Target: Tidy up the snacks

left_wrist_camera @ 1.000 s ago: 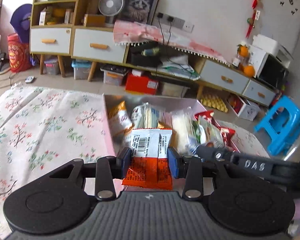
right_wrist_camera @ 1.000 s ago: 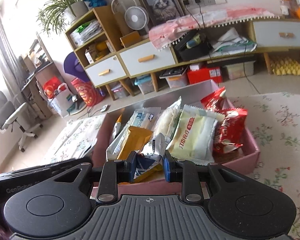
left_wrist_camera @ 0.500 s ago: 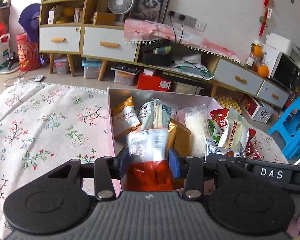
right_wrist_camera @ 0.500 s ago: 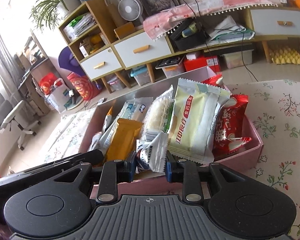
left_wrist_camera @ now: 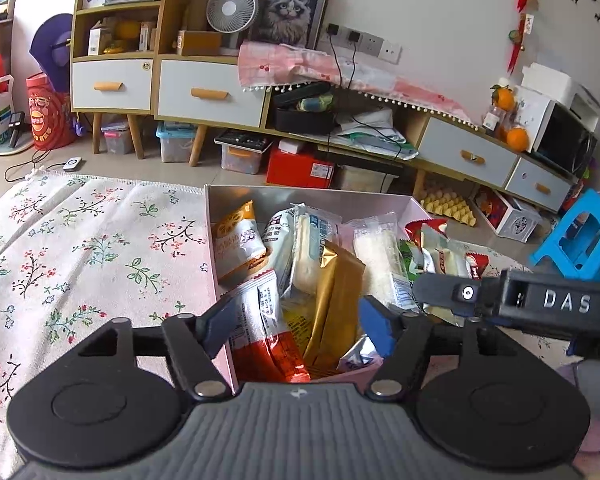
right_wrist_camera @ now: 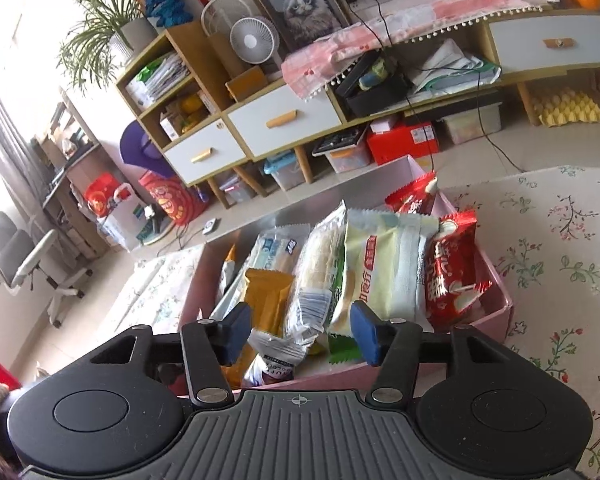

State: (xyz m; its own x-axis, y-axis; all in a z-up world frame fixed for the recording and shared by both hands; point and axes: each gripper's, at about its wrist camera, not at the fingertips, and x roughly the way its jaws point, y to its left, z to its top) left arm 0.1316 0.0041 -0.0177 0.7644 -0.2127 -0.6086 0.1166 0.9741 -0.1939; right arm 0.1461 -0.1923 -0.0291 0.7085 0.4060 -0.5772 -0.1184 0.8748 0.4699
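A pink box (left_wrist_camera: pixel 219 264) (right_wrist_camera: pixel 500 284) on the floral cloth holds several upright snack packets. My left gripper (left_wrist_camera: pixel 296 326) is open over the box's near left corner; a white and orange packet (left_wrist_camera: pixel 266 336) stands loose between its fingers. A gold packet (left_wrist_camera: pixel 334 280) stands beside it. My right gripper (right_wrist_camera: pixel 300 332) is open over the box's near edge; a small silver and blue packet (right_wrist_camera: pixel 274 356) lies free below it. A pale green packet (right_wrist_camera: pixel 384 268) and a red packet (right_wrist_camera: pixel 452 276) stand further right. The right gripper's arm (left_wrist_camera: pixel 520 300) shows in the left wrist view.
The floral cloth (left_wrist_camera: pixel 80 248) (right_wrist_camera: pixel 560 240) spreads on both sides of the box. Low cabinets with drawers (left_wrist_camera: pixel 208 92) line the far wall, storage bins below. A blue stool (left_wrist_camera: pixel 580 236) stands far right. An office chair (right_wrist_camera: pixel 28 264) stands far left.
Both grippers have opened. The left let go of the white and orange packet, the right let go of the silver and blue packet; both packets now rest in the box.
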